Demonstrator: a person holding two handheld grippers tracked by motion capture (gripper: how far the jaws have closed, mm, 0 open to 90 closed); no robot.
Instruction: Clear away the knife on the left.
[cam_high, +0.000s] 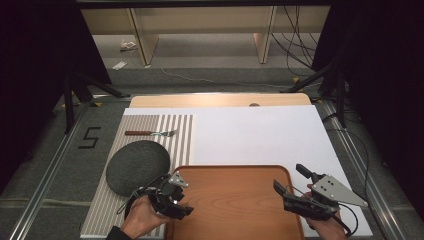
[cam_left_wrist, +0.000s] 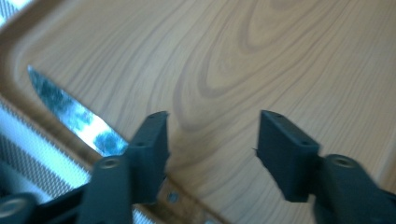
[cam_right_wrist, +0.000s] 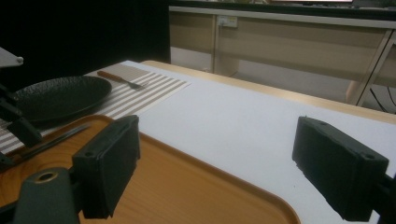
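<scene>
Wood-grain tray (cam_high: 235, 200), glossy metal knife blade (cam_left_wrist: 70, 114).
Smooth, satin tray surface; rough matt black plate (cam_high: 137, 166); striped woven-looking placemat (cam_high: 175, 137); matt white sheet (cam_high: 260, 135); wooden-handled metal fork (cam_high: 150, 133); matt black jaws, plastic-looking.

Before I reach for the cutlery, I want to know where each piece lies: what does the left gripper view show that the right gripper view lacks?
The left gripper view alone shows a knife blade lying along the wooden tray's edge, beside the open left tool, seen from close above.

The right gripper view alone shows the fork on the striped placemat, the dark plate, the white table cover and the open right tool.

Both show the wooden tray and part of the striped placemat.
</scene>
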